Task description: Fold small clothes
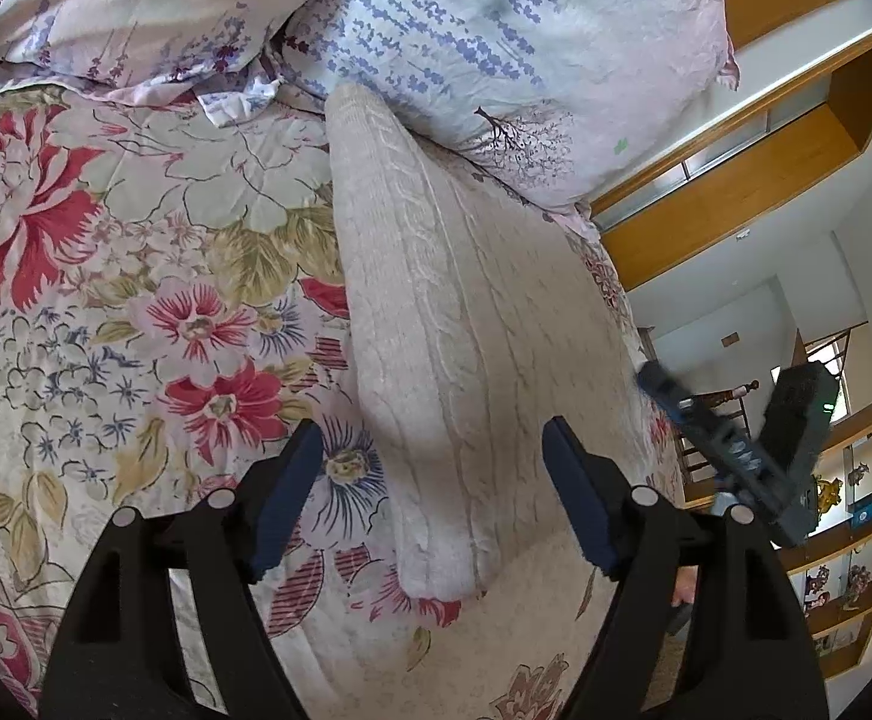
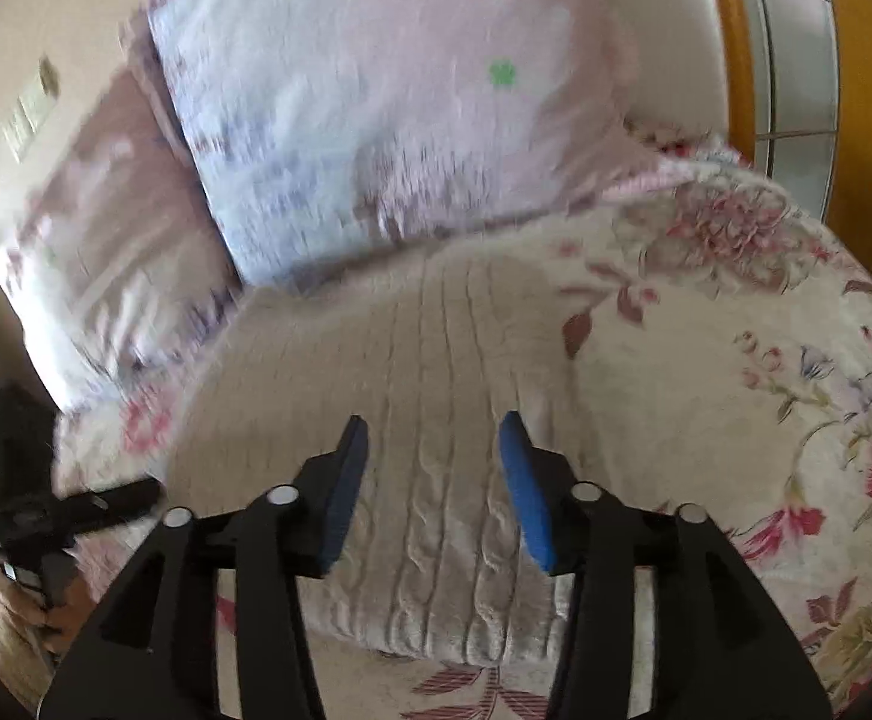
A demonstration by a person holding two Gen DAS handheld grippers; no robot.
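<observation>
**Cream knit lying folded on the bed, both grippers standing open over it**

The right wrist view is smearing with motion blur — the pillows (image 2: 339, 138) in its upper half are showing only as pale washes, their print hard to make out. In the left wrist view the black arms of the left gripper (image 1: 432, 498) are covering the lower corners of the frame, and the near end of the cable-knit sweater (image 1: 466, 312) is disappearing behind the right-hand finger. A hand is barely peeking out behind that arm at the lower right.

The sweater is lying on the floral bedspread (image 1: 135, 276), running from the pillows at the upper centre down to the bottom centre. The left gripper's blue pads are standing wide apart, the sweater's rounded folded edge sitting between them without touching either pad.

The right gripper (image 2: 432, 492) is hovering over the knit (image 2: 436, 360) with its pads parted and nothing pinched between them; the fabric is lying below the gap. In the left view it is appearing blurred at the right edge.
</observation>
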